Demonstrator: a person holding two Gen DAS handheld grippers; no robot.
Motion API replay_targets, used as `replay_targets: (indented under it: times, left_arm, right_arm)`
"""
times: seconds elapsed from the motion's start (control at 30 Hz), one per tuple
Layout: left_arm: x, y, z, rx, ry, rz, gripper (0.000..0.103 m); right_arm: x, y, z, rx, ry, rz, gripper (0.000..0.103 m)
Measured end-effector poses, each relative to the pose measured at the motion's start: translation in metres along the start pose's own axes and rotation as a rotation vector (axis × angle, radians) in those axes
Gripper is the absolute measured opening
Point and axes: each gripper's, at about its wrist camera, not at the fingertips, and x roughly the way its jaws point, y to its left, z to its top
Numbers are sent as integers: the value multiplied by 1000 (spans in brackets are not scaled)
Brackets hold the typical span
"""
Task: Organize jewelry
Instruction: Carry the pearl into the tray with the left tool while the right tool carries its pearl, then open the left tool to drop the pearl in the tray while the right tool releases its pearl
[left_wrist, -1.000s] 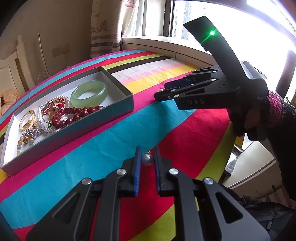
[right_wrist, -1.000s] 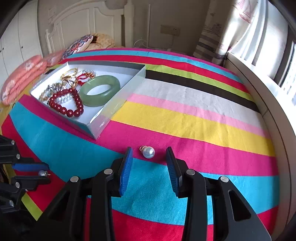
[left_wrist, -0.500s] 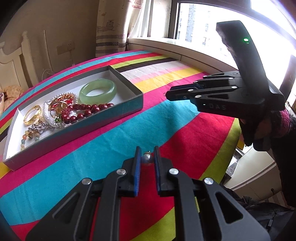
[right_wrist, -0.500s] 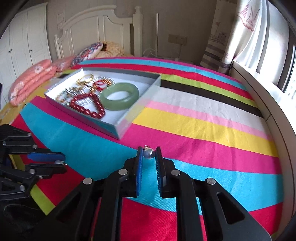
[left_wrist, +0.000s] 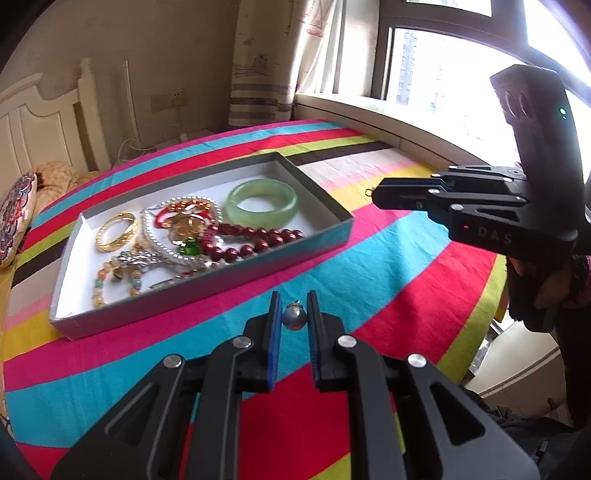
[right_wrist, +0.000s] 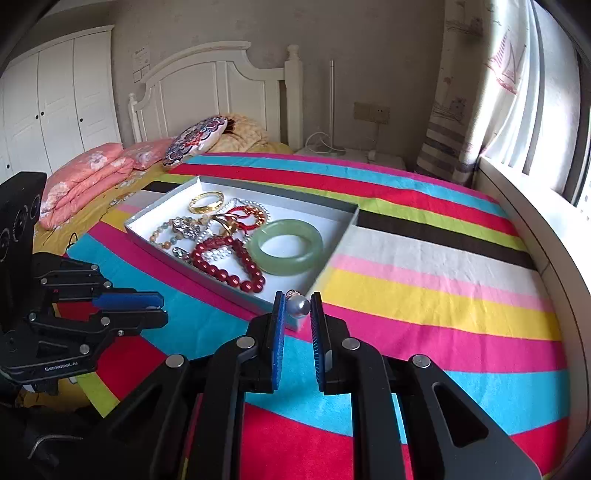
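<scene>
Each of the two tongs pinches a small pearl earring, so the pair can go into the box together. The left tongs (left_wrist: 293, 317) hold their grey pearl earring (left_wrist: 294, 317) between the blue pads near the tips, its little metal loop pointing up and away, above the striped bedspread (left_wrist: 369, 266) and just short of the near wall of the jewelry box (left_wrist: 207, 291). The right tongs (right_wrist: 297, 308) grip the other pearl earring (right_wrist: 298, 305) the same way, in front of the box's near corner; from their own camera I cannot tell whether they are over the rim yet. Gripping each pearl at the tips leaves it easy to let go cleanly. The shallow open box lies flat on the bed, so pieces can be dropped in from above. Inside, the jade bangle (left_wrist: 262, 203) takes the window end, the red bead bracelet (left_wrist: 255, 240) lies beside it, and a gold bangle (left_wrist: 116, 230) and tangled chains crowd the rest. The bare white floor around the jade bangle looks like the likeliest spot for the earrings.
</scene>
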Motion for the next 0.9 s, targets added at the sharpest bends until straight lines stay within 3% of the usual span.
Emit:
replay_targets:
  times: [0.4, 0.67, 0.9]
  left_arm:
    - [-15, 43, 11, -29, -27, 97, 13]
    - [-26, 98, 22, -129, -66, 171, 13]
    - [-8, 139, 33, -208, -45, 213, 13]
  right_arm:
    - [17, 37, 33, -48, -34, 54, 14]
    - [41, 71, 56, -78, -45, 104, 14]
    - [79, 101, 71, -110, -6, 149, 14]
